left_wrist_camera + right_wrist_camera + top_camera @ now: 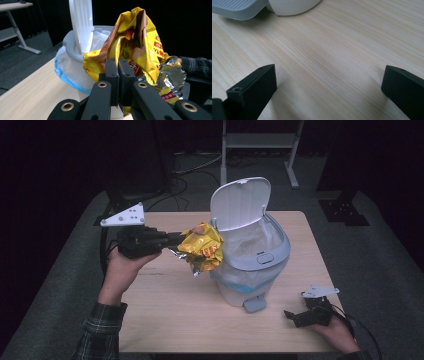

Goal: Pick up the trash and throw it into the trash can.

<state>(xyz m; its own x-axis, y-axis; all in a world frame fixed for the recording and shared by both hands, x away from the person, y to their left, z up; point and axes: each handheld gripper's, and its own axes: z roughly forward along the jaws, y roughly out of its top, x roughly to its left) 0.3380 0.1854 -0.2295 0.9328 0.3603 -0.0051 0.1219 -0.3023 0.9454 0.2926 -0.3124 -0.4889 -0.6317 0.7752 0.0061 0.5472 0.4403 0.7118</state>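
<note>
Chip bag [201, 247] is pinched tight in the left gripper [172, 241], up beside the open bin [250, 255]. Carry step, I'd say; next, get over the rim and let go. Right gripper [295, 316] rests on the tabletop [175, 310], jaws wide, empty.

- Bag [140, 42]: the print is too crumpled to read; its lower end sits behind the left gripper [118, 72].
- Bin [289, 5]: cut by the top edge in the right gripper view, pedal [237, 8] too.
- Right gripper [292, 316]: near the desk's [170, 320] front right corner; the hand [340, 332] is cut by the bottom edge.
- Bin inside: hidden by the liner [250, 245].
</note>
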